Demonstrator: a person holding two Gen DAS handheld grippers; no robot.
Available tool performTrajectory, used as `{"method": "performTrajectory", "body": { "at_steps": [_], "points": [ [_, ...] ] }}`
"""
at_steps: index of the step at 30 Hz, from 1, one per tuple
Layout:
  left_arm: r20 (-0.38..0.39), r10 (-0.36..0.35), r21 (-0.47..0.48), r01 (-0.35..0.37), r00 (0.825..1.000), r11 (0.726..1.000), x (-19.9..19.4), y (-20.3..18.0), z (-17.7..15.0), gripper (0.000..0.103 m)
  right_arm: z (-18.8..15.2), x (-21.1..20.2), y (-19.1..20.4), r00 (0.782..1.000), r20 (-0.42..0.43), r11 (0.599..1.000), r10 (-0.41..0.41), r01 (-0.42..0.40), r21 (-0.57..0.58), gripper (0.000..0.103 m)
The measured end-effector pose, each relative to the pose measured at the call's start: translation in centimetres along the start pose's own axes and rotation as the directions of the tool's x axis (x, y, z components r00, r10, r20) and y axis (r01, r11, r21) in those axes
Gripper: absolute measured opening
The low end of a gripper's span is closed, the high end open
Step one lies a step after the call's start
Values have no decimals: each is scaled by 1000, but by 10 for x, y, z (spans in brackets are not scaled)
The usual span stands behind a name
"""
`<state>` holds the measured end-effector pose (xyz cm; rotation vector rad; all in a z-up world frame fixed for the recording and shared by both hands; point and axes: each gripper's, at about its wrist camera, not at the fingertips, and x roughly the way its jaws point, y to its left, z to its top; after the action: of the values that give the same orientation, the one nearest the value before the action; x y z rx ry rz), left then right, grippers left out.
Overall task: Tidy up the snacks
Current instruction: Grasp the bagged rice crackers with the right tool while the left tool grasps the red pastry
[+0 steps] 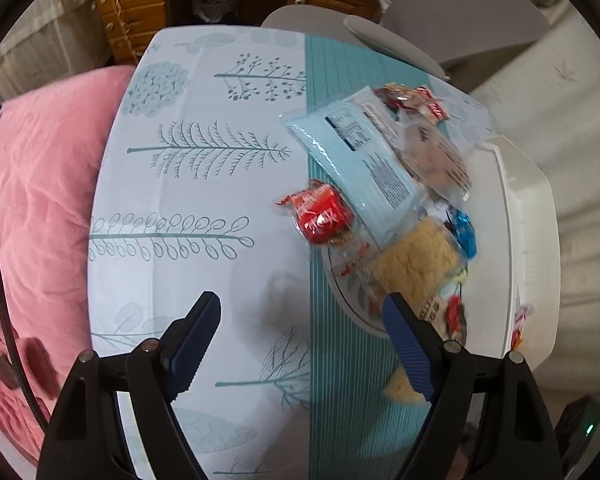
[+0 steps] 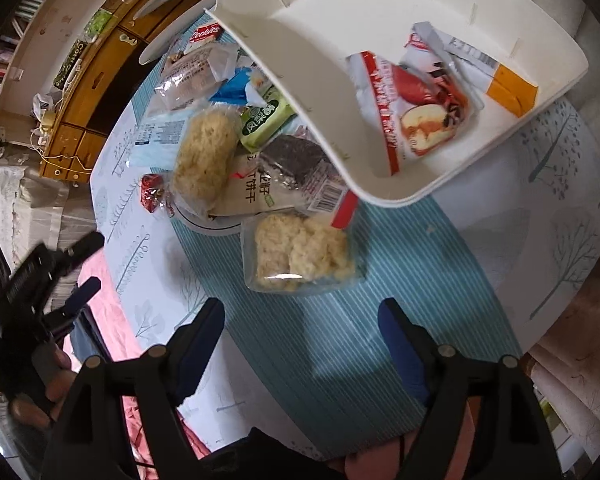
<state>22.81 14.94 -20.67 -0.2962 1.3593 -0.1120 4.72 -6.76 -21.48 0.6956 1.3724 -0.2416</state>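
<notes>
A pile of wrapped snacks lies on a plate [image 2: 216, 229] on the table: a noodle cake [image 2: 206, 160], a green pack [image 2: 266, 120], a dark cookie pack [image 2: 296, 160]. A clear pack of pale crackers [image 2: 302, 254] lies on the teal runner just ahead of my open, empty right gripper [image 2: 302, 320]. A white bin [image 2: 380, 128] holds a red-and-white pack [image 2: 416, 116] and an orange-edged pack [image 2: 508, 88]. My left gripper [image 1: 302, 322] is open and empty above the table, left of the pile; a red candy [image 1: 320, 216] and a light blue pack [image 1: 356, 160] lie ahead. The left gripper also shows in the right wrist view [image 2: 88, 260].
The round table carries a leaf-print cloth [image 1: 188, 184] and a teal striped runner [image 1: 348, 400]. A pink cover [image 1: 32, 200] lies beside the table on the left. Wooden drawers [image 2: 84, 92] and a grey chair [image 1: 452, 16] stand behind.
</notes>
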Motion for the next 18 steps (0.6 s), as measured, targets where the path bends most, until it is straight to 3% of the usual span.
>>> {"method": "performTrajectory", "body": {
  "at_steps": [8,18],
  "points": [
    [-26,-10,-82,8,1000,997,28,-2,19,82,3,27,6,997,26,996,-67,66,62,82],
    [-29,-9,-157,4,1000,988,61,2,43,81,5,57,15,990,-10,988,-139,140,62,82]
  ]
}}
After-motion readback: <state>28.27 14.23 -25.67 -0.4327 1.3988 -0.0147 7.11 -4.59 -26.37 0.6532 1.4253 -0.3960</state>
